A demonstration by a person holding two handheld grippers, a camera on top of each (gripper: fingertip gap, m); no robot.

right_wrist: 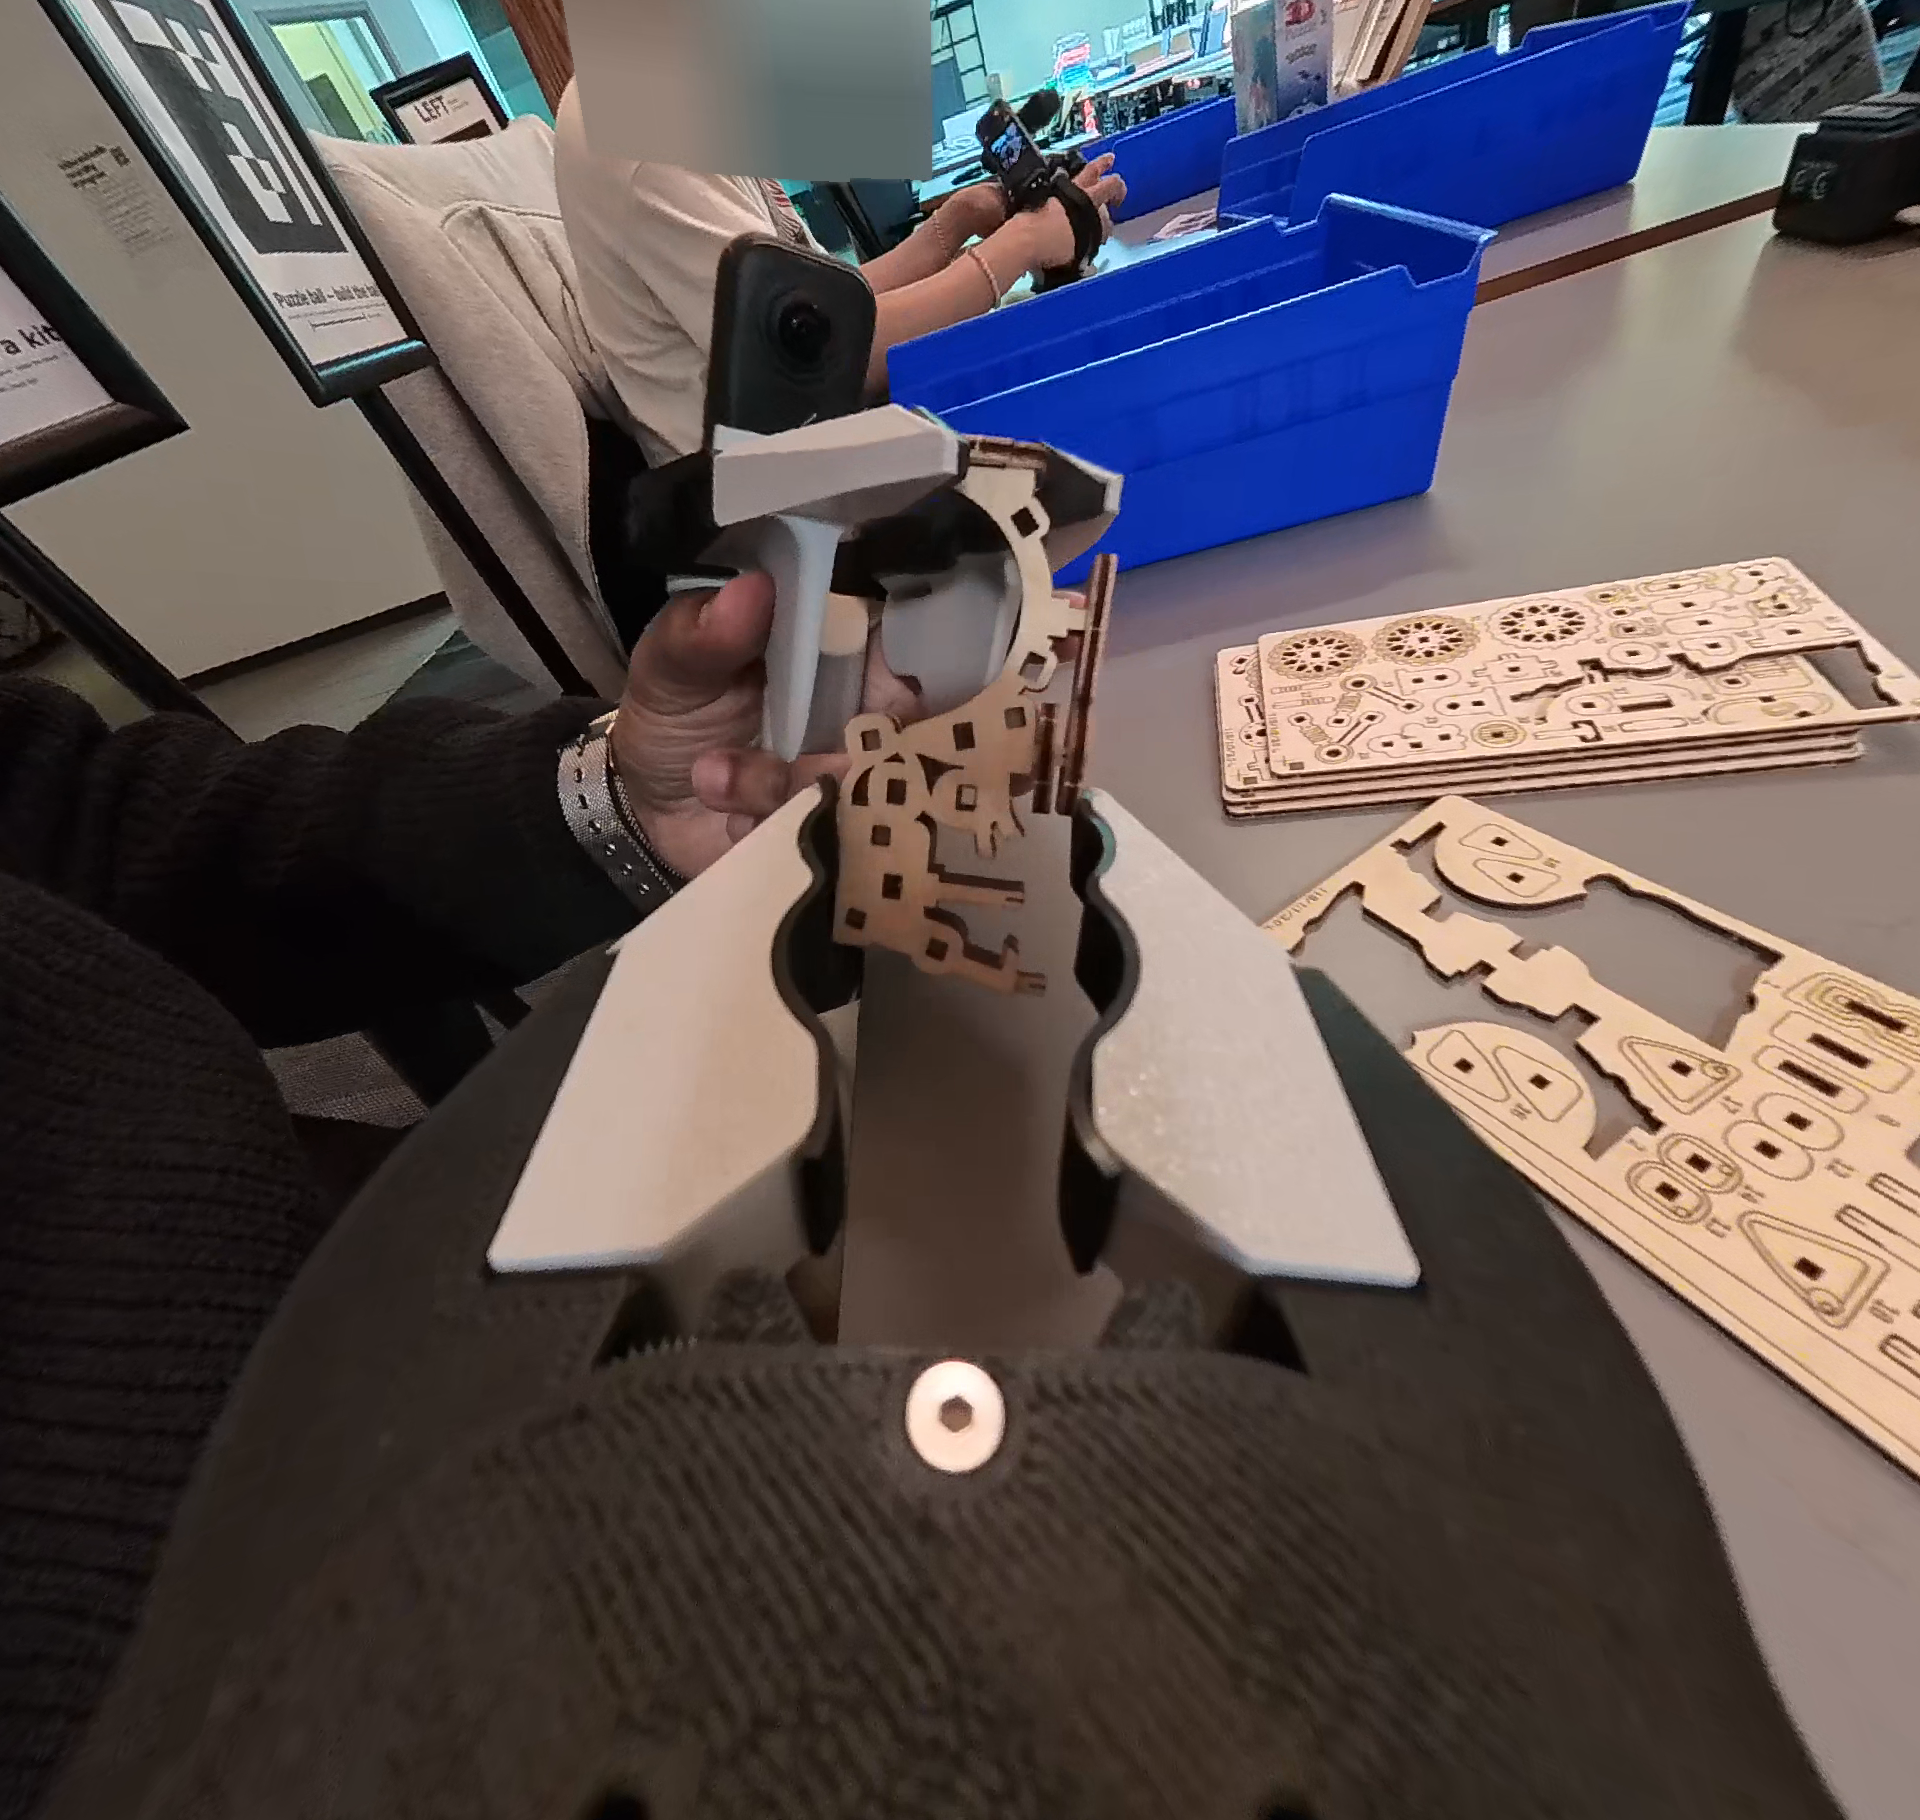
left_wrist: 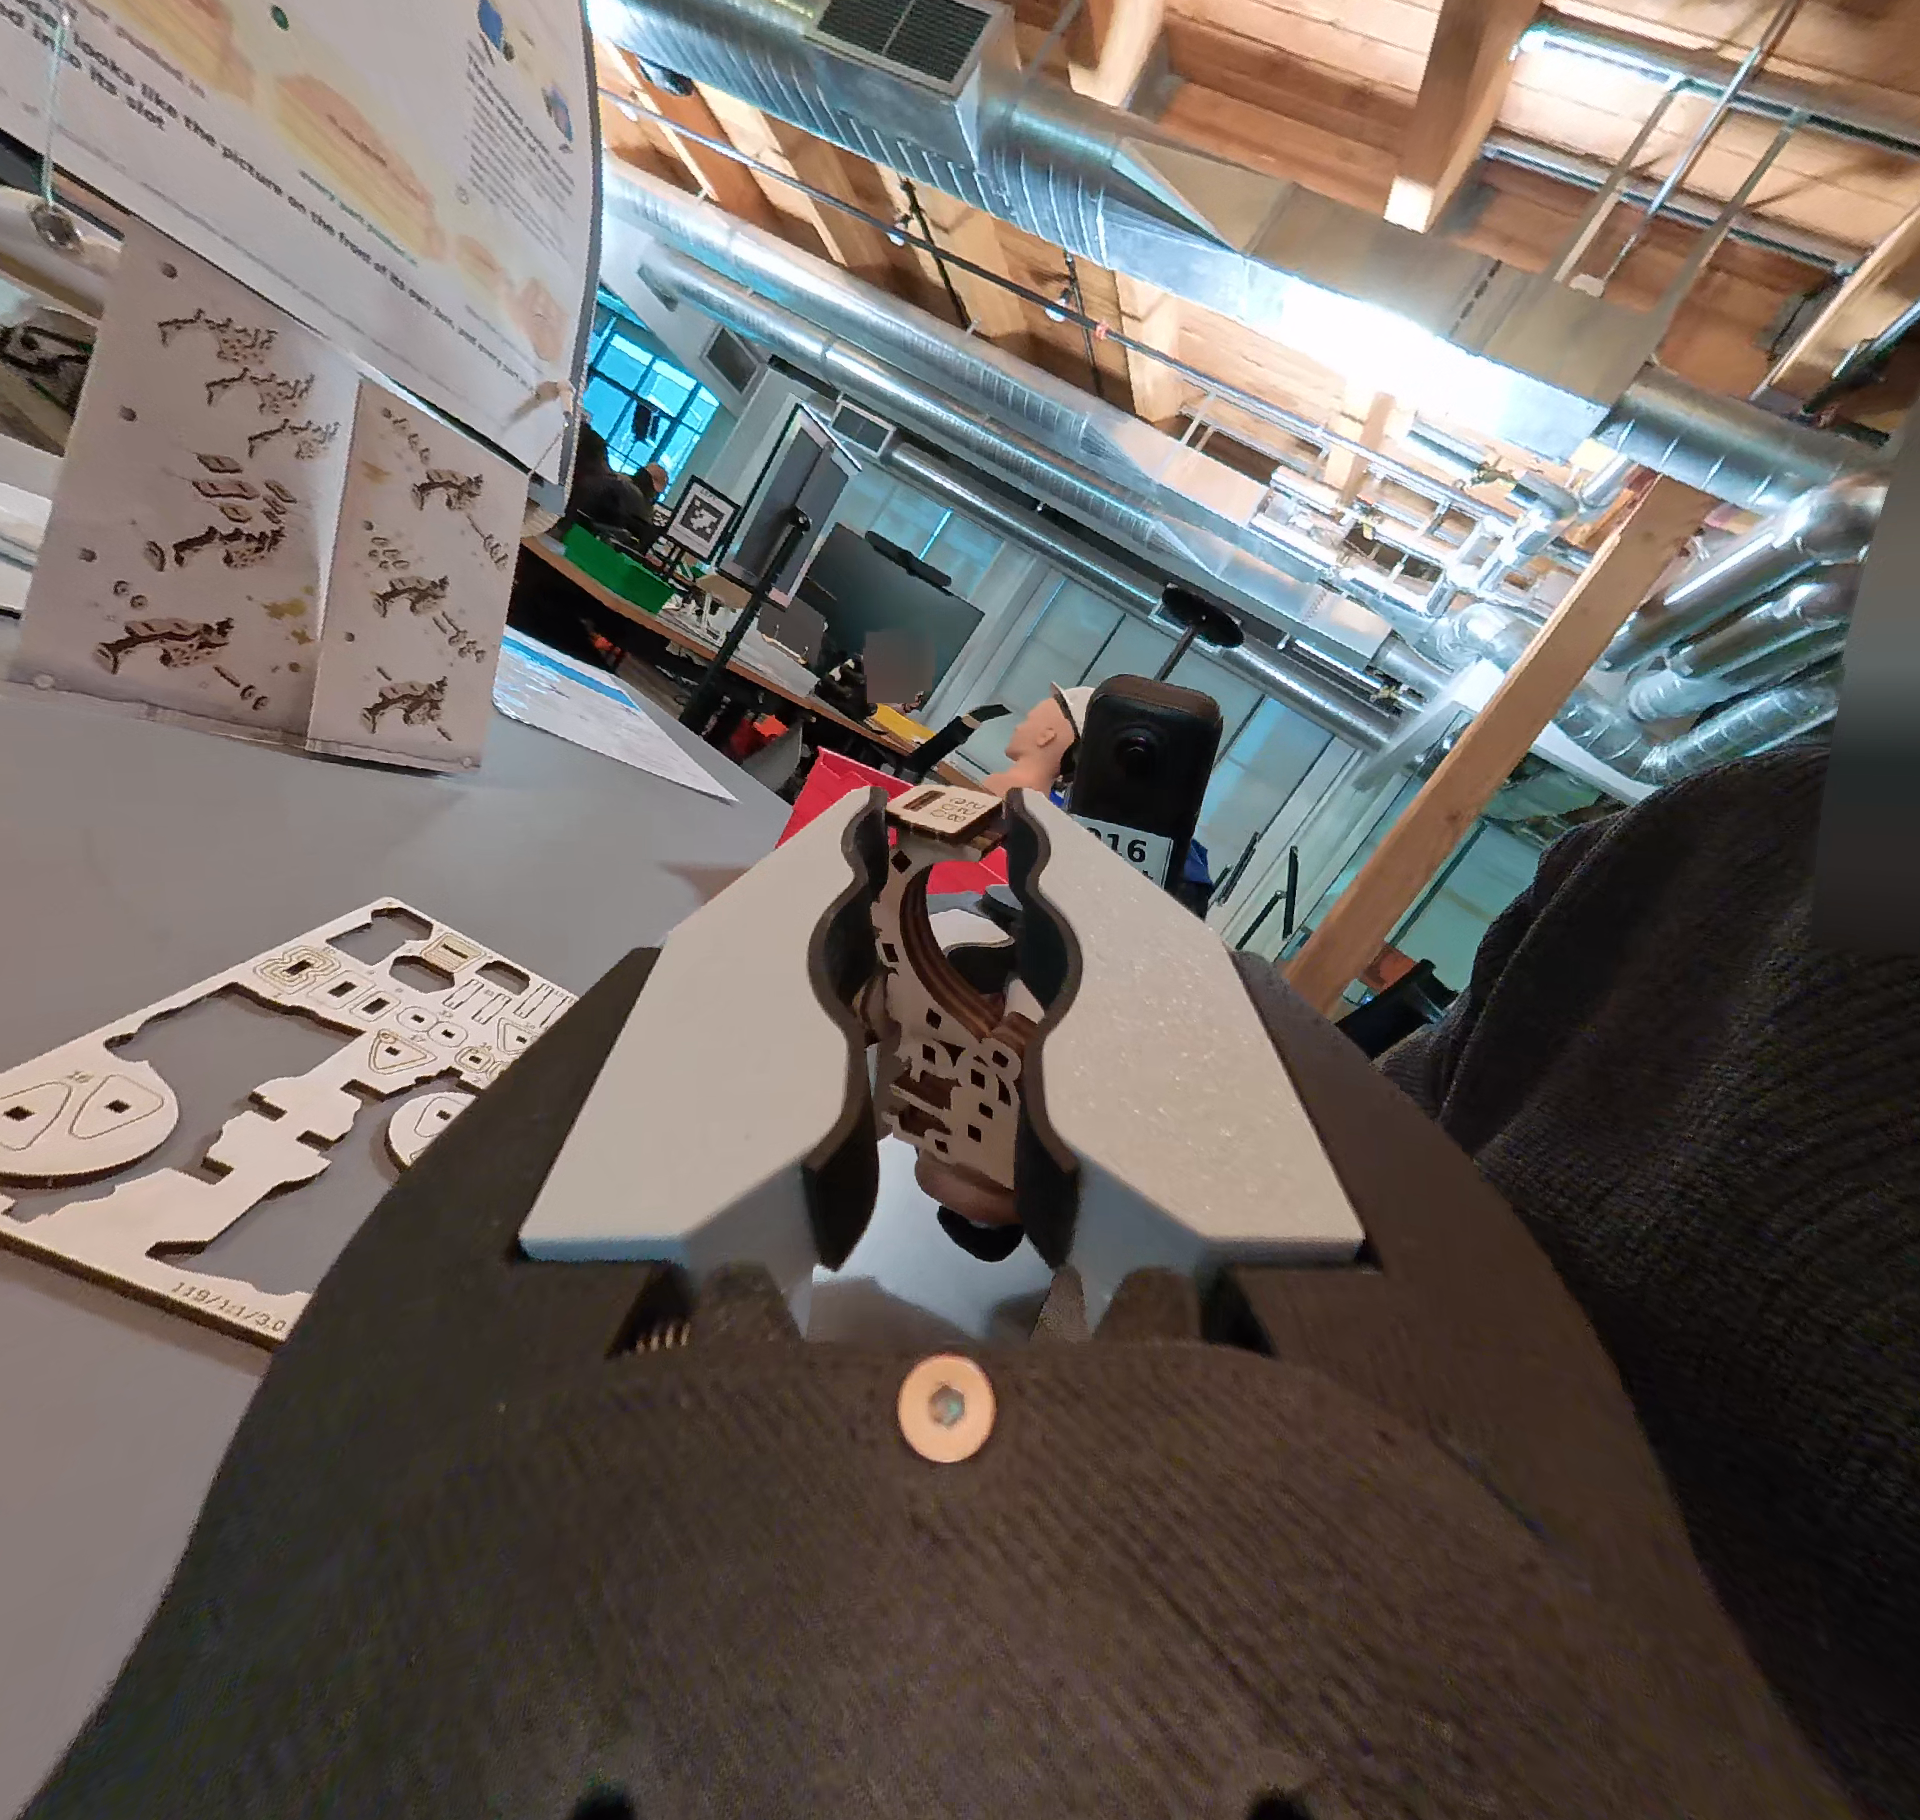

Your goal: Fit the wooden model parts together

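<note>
the left claw (left_wrist: pixel 940 825) is raised off the grey worktop (left_wrist: pixel 260 835) and clenched on the wooden model part (left_wrist: pixel 940 1064), a flat cut-out piece with a curved arm and many small square holes. the part stands on edge between the two grey fingers, and a small wooden tab (left_wrist: pixel 940 812) sits pinched at their very tips. seen from the right wrist view, that same part (right_wrist: pixel 935 835) hangs down from the left claw (right_wrist: pixel 997 482), which a hand (right_wrist: pixel 696 721) in a dark sleeve holds up by its handle.

the right claw (right_wrist: pixel 948 825) is released, its fingers spread apart, with the lower end of the part dangling between the tips; i cannot tell whether either finger touches it.

on the worktop to the right lies a wooden sheet (right_wrist: pixel 1621 1095) with pieces punched out, and farther off a stack of uncut sheets (right_wrist: pixel 1538 690). beyond them stands a blue bin (right_wrist: pixel 1195 399). folded instruction leaflets (left_wrist: pixel 260 544) stand at the far left of the worktop.
</note>
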